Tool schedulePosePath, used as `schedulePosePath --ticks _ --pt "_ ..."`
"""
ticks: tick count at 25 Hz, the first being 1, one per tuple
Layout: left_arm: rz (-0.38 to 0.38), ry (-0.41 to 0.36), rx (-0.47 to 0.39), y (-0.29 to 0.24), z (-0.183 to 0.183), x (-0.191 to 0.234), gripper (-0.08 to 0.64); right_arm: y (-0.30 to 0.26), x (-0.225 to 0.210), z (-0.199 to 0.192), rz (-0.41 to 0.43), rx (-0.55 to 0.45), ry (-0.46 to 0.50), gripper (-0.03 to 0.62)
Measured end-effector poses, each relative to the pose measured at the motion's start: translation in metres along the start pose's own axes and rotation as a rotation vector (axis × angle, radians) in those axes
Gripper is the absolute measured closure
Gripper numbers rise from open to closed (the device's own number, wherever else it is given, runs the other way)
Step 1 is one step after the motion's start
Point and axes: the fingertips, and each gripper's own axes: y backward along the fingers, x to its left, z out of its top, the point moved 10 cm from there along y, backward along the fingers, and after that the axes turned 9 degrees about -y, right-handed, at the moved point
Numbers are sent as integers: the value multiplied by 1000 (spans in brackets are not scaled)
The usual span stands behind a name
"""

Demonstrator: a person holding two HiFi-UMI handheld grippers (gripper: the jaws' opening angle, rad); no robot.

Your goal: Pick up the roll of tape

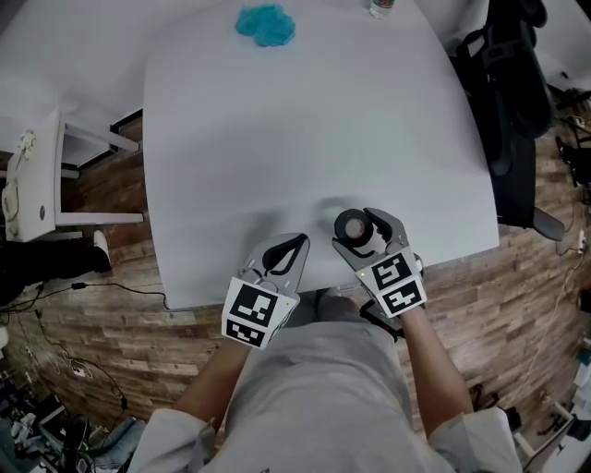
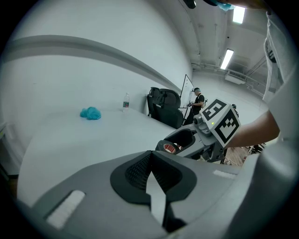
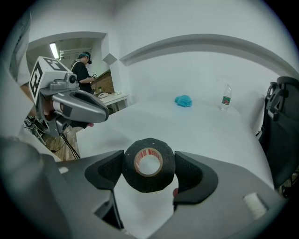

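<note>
My right gripper (image 3: 149, 172) clamps the roll of tape (image 3: 148, 164) — core axis along the jaws; left gripper (image 2: 150, 155) pinched together.

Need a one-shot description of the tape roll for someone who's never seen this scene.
On the white table, look at the near edge, where the right gripper clamps it. It is a small black roll of tape with a pale, red-printed core, unlike the blue cloth and bottle at the far end.
</note>
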Motion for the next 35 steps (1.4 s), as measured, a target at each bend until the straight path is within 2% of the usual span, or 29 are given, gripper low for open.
schedulePosePath --ticks 20,35 --pt "15 -39 -84 25 32 -11 543 55 27 24 14 -75 25 245" --pt "33 -47 -111 27 43 -12 543 71 30 34 29 -121 20 245"
